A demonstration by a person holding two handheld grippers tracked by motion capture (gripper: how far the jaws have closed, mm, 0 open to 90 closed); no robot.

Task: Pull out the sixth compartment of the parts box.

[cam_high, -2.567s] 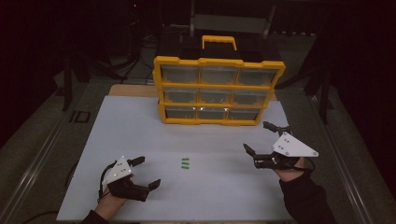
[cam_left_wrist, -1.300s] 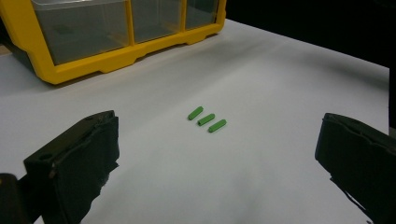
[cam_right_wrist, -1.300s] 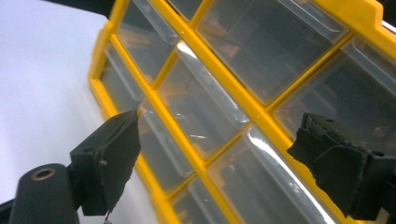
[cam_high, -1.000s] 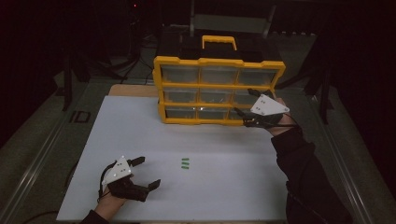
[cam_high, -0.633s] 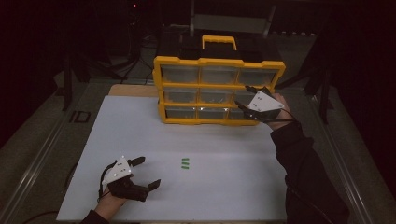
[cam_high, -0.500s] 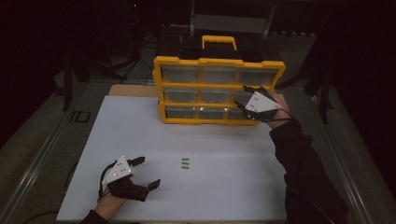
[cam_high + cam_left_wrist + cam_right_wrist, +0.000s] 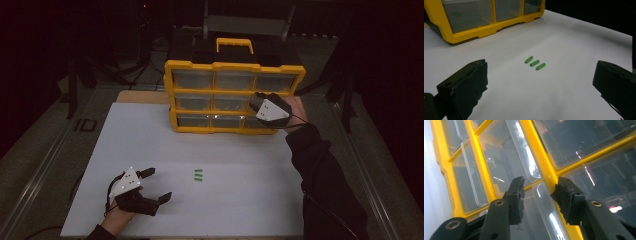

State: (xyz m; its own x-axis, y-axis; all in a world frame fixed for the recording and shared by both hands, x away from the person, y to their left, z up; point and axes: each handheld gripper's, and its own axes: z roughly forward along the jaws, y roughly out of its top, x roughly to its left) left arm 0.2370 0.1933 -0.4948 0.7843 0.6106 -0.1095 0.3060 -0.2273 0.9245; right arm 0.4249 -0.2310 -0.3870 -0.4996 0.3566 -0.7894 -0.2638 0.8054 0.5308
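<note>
At the far side of the white desk (image 7: 150,135) stands a yellow drawer cabinet (image 7: 235,70) with a handle on top and three rows of three clear plastic drawers. The right gripper (image 7: 256,102) is up against its front, at the right end of the middle row, with the person's dark sleeve (image 7: 320,170) stretching back toward the near edge. Seen in the right gripper view, the two black jaws have just been closing and now stand a moderate gap apart, straddling the raised clear pull (image 7: 544,207) of a drawer (image 7: 506,157); the pull sits between the pads, but whether they already press on it I cannot tell (the left pad looks just beside the plastic, the right one close to the yellow divider). Nothing is being lifted or drawn out that the frames show.

Near the front left corner of the desk, the left gripper (image 7: 161,185) rests low in the person's hand, its jaws spread wide with nothing between them. Ahead of it, in the left gripper view, three small green pegs (image 7: 535,62) lie side by side on the bare white surface, parallel and slightly staggered, well apart from both the jaws and the cabinet. From above, the pegs sit roughly midway across the desk, between the left gripper and the cabinet's base.
</note>
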